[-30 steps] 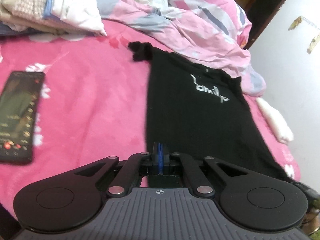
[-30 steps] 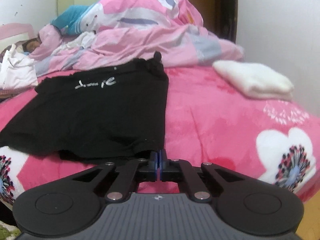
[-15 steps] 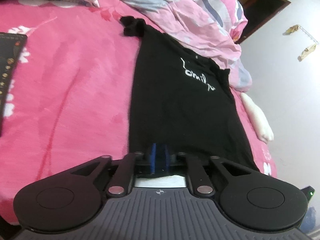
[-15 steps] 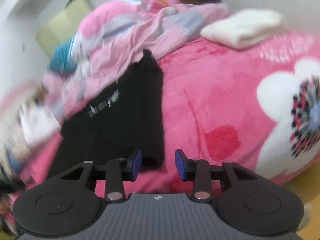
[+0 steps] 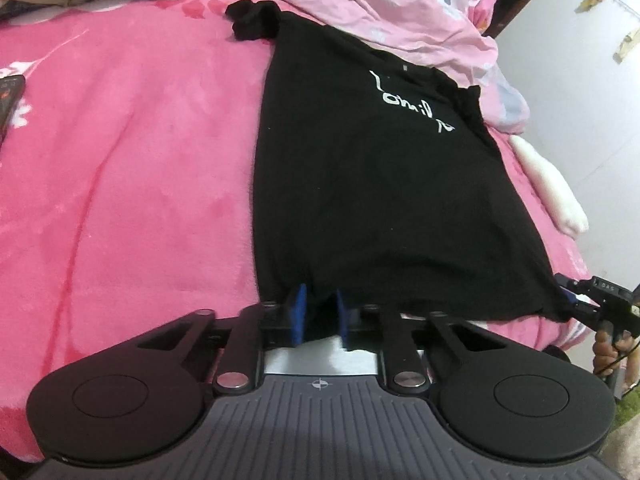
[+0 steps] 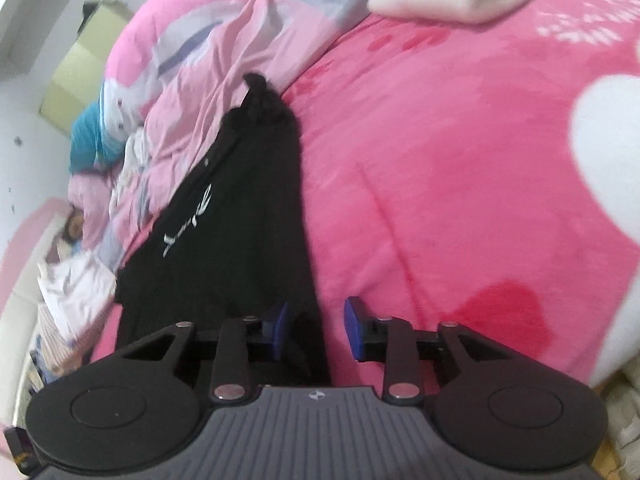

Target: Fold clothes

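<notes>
Black shirt (image 5: pixel 372 184) flat on bed (image 5: pixel 132 168); left gripper (image 5: pixel 320 312) and right gripper (image 6: pixel 316 326) jaws parted astride its hem.

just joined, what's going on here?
A person with a gripper in each hand is folding a black T-shirt on a bed with a pink blanket. The left gripper and right gripper are both at the shirt's hem with jaws open, cloth between the pads, nothing clamped. The shirt lies flat, print up.
</notes>
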The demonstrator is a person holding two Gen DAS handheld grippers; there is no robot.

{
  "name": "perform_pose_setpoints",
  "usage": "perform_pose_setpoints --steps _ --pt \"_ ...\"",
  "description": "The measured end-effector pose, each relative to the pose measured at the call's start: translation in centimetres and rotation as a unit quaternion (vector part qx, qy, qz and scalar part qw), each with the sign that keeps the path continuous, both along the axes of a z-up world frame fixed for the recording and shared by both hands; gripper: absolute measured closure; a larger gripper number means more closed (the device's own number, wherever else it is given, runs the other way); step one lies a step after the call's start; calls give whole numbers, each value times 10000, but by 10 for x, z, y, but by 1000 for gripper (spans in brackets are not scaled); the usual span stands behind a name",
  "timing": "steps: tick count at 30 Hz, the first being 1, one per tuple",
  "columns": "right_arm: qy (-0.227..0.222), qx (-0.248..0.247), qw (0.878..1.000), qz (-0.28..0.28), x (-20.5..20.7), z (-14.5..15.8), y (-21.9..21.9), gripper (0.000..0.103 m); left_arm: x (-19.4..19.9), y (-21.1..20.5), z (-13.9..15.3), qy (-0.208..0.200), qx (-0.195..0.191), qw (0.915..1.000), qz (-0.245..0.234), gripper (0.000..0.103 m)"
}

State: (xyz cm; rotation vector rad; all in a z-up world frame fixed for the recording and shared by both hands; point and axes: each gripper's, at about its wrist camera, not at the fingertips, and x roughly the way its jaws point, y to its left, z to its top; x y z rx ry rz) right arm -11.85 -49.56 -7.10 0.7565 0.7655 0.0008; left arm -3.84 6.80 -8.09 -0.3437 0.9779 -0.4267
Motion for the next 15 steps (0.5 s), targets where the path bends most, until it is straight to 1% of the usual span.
perform_pose_setpoints --steps 1,2,3,5,8,11,15 --pt "22 -79 10000 42 1 1 4 85 -1 -2 0 -36 44 10000 26 99" --pt "40 -162 9998 75 1 3 8 96 -2 -3 2 -81 82 9999 37 101" --pt "58 -245 9996 108 2 4 12 101 -3 -5 5 -120 106 9999 38 102" --pt "-2 -277 9996 84 -1 10 14 101 -5 0 14 -165 -19 9998 77 103" --pt "-306 -306 9991 -29 -12 29 10 102 -9 15 32 -275 -256 9991 174 103" --pt "-493 -352 9981 -70 -22 43 5 102 -14 30 47 -378 -382 9983 235 103" --pt "-406 -286 9987 -105 -22 45 -2 102 -15 36 47 -315 -380 9986 201 103"
